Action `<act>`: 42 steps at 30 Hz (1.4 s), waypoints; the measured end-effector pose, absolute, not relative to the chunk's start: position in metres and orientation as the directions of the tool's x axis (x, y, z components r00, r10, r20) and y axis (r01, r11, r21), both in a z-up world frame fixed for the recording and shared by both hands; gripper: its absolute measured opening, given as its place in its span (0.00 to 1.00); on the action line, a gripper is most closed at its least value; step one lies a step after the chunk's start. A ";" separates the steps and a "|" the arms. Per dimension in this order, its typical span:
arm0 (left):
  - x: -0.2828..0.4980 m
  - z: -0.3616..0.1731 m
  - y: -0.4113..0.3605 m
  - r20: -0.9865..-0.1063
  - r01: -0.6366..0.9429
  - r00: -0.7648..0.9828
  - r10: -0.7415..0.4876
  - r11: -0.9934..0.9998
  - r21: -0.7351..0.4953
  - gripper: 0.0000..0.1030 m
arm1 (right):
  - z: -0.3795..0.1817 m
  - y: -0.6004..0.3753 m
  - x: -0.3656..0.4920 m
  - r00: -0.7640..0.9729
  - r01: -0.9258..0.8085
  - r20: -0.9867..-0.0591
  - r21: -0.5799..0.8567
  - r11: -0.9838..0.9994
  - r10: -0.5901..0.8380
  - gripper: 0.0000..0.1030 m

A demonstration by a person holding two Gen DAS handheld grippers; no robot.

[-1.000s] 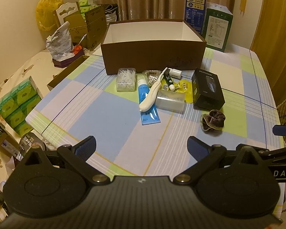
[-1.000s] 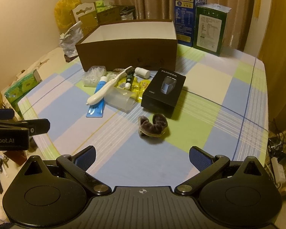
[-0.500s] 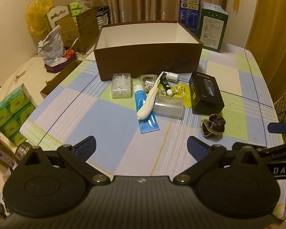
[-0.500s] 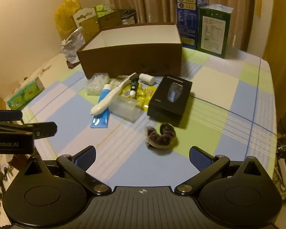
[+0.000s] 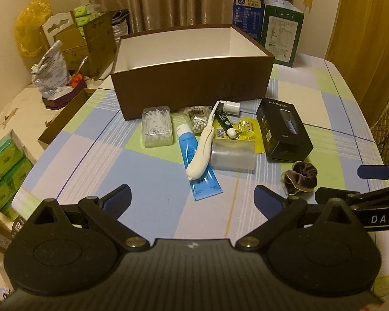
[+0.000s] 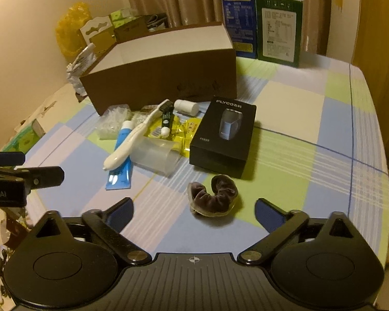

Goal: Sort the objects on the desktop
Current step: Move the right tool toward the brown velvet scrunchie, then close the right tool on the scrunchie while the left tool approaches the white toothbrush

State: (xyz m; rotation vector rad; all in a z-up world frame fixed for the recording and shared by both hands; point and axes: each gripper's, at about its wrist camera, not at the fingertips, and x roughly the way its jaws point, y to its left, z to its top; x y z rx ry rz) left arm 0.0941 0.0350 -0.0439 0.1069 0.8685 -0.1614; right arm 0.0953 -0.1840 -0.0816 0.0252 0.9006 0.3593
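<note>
An open brown box [image 5: 192, 83] [image 6: 163, 83] stands at the back of the checked tablecloth. In front of it lie a white toothbrush [image 5: 203, 147] [image 6: 132, 141] over a blue tube [image 5: 197, 165] [image 6: 122, 155], a clear cup [image 5: 232, 155] [image 6: 157, 158], a black shaver box [image 5: 282, 129] [image 6: 224, 137], a clear pick box [image 5: 157, 125], yellow packets [image 5: 247, 129] and a brown velvet scrunchie [image 5: 299, 177] [image 6: 212, 195]. My left gripper [image 5: 192, 197] is open, nothing between its fingers, just short of the tube. My right gripper [image 6: 194, 211] is wide with its jaws closing, the scrunchie just ahead between the fingertips, untouched.
Blue and green cartons [image 5: 268, 23] [image 6: 259, 20] stand behind the brown box. Green tissue packs [image 5: 2, 165], a foil bag [image 5: 50, 75] and cardboard boxes [image 5: 88, 41] crowd the left side. Each gripper shows at the edge of the other's view. The table's right edge [image 6: 381, 140] lies close.
Both grippers have moved forward and lower toward the objects. The scrunchie now lies close in front of the right gripper's fingertips, and the tube nearer the left gripper.
</note>
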 end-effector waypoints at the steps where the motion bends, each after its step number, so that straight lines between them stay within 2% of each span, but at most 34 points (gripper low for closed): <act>1: 0.098 -0.046 0.036 -0.769 0.191 0.632 -0.102 0.981 0.027 0.96 | -0.085 -0.183 0.098 0.564 -0.291 -0.764 0.172 0.941 0.314 0.88; 11: 0.139 -0.069 0.041 -0.791 0.283 0.591 -0.160 0.959 0.018 0.92 | -0.115 -0.178 0.120 0.553 -0.247 -0.789 0.152 0.957 0.268 0.73; 24: 0.180 -0.092 0.034 -0.814 0.400 0.535 -0.228 0.917 0.006 0.88 | -0.142 -0.168 0.145 0.542 -0.203 -0.820 0.086 0.975 0.186 0.70; 25: 0.183 -0.094 0.034 -0.816 0.408 0.530 -0.232 0.913 0.006 0.87 | -0.144 -0.167 0.146 0.540 -0.204 -0.822 0.078 0.976 0.179 0.64; 26: 0.186 -0.096 0.034 -0.818 0.415 0.525 -0.235 0.910 0.005 0.85 | -0.146 -0.166 0.147 0.535 -0.207 -0.827 0.069 0.976 0.172 0.52; 28: 0.194 -0.098 0.033 -0.820 0.429 0.518 -0.243 0.903 0.003 0.79 | -0.151 -0.166 0.150 0.522 -0.204 -0.838 0.057 0.977 0.158 0.40; 31: 0.205 -0.103 0.031 -0.824 0.448 0.508 -0.252 0.894 0.003 0.76 | -0.152 -0.173 0.152 0.525 -0.180 -0.837 0.071 0.981 0.157 0.32; 33: 0.213 -0.105 0.030 -0.824 0.463 0.504 -0.260 0.887 0.003 0.65 | -0.152 -0.178 0.154 0.520 -0.163 -0.840 0.081 0.983 0.156 0.31; 39: 0.236 -0.111 0.025 -0.828 0.493 0.480 -0.289 0.870 -0.018 0.50 | -0.150 -0.184 0.156 0.515 -0.119 -0.847 0.086 0.989 0.135 0.31; 42: 0.246 -0.114 0.022 -0.831 0.503 0.471 -0.295 0.864 -0.021 0.49 | -0.150 -0.187 0.156 0.516 -0.095 -0.848 0.084 0.992 0.121 0.31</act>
